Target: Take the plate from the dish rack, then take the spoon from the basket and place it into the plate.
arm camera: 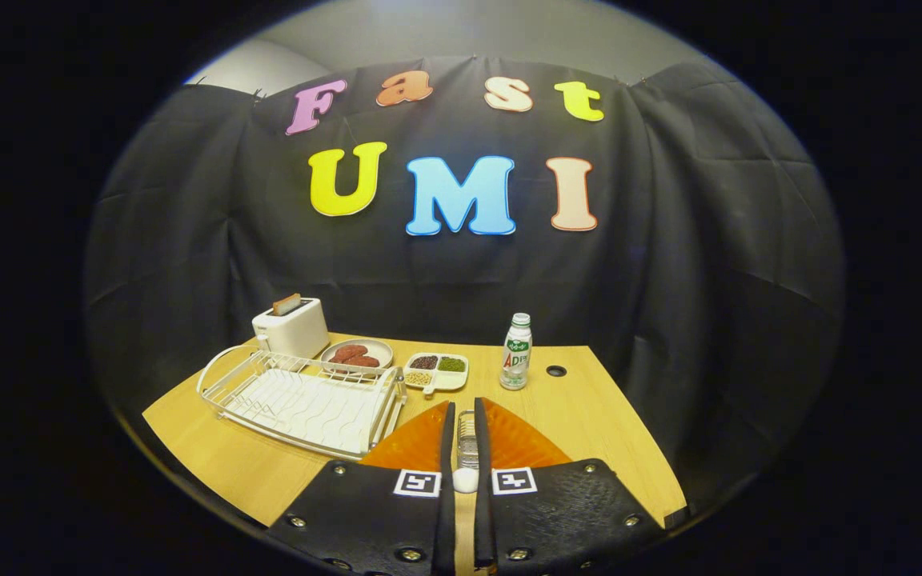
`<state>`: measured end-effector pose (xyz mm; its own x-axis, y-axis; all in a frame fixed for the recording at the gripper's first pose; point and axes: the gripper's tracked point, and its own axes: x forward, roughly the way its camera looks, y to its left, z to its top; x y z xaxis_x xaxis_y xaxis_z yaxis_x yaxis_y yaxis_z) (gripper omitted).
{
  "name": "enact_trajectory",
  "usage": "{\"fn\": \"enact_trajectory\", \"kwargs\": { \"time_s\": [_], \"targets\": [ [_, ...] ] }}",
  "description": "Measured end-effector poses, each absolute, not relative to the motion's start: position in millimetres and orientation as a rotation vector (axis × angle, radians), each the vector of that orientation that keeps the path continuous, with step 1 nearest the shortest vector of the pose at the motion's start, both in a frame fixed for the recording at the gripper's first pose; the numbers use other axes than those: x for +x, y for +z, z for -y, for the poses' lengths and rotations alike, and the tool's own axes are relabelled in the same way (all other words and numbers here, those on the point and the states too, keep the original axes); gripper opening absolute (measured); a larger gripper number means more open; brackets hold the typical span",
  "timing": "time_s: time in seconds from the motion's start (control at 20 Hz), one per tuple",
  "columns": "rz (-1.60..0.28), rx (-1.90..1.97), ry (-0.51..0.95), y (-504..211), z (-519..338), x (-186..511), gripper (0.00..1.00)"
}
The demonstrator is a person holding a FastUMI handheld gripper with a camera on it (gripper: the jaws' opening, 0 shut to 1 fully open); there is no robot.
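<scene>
Claw [465,448] fingers nearly closed, a narrow gap between them; whether they pinch the white spoon end [465,479] there is unclear. Wire basket [467,436] half hidden behind the fingers. Dish rack [305,398] at bench's left edge looks empty; orange plate [521,442] lies under the fingers.

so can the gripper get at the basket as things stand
Probably yes: the basket sits just ahead of the gripper, seen through the narrow gap between its fingers, with nothing in the way. A small white thing sits in that gap, though.
</scene>
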<state>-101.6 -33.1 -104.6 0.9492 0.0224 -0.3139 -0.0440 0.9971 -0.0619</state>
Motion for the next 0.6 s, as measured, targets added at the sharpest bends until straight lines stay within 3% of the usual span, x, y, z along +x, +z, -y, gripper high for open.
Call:
{"fn": "enact_trajectory", "kwargs": {
  "time_s": [0.6],
  "targets": [
    [-0.442, -0.111, 0.208, -162.7, -39.6, -102.8, 0.09]
  ]
}}
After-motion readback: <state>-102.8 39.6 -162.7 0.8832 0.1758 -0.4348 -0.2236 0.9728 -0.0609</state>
